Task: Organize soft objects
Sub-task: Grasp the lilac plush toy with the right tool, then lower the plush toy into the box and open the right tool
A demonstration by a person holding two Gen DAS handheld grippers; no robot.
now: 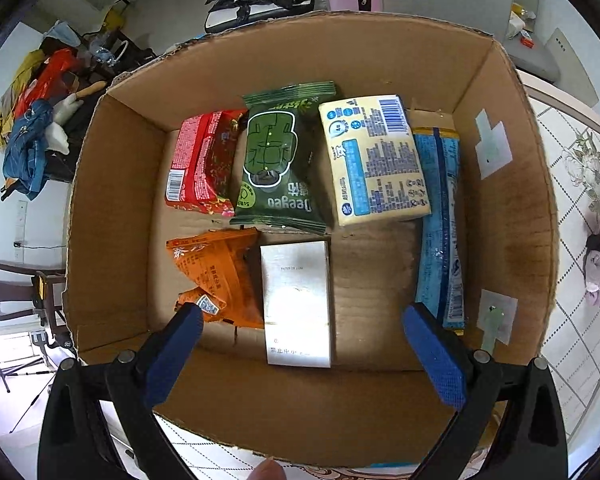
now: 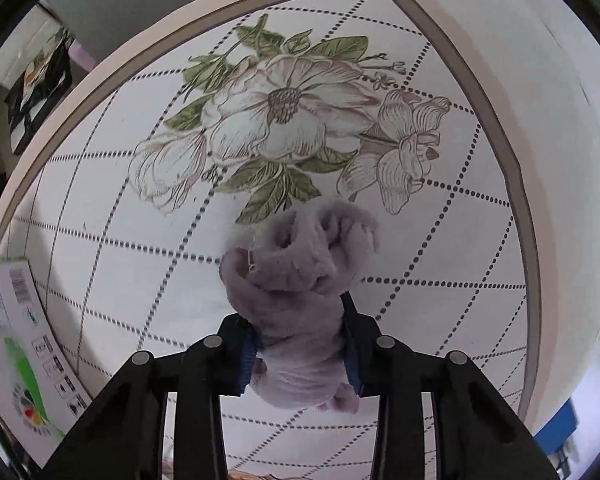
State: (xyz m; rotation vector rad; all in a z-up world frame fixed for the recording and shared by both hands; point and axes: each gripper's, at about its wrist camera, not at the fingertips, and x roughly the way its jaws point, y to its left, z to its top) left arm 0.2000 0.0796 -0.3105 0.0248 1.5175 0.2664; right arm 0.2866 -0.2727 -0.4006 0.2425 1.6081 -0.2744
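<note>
While the left gripper (image 1: 302,330) hangs spread wide above the cardboard box (image 1: 116,200), the right gripper (image 2: 300,344) pinches a lilac fleece cloth (image 2: 296,276) between its jaws.

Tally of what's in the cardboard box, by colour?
Red: 1, red packet
Green: 1, green packet
Cream/blue: 1, cream pack
Blue: 1, blue strip pack
Orange: 1, orange packet
White/silver: 1, white carton
Total: 6 in the cardboard box
</note>
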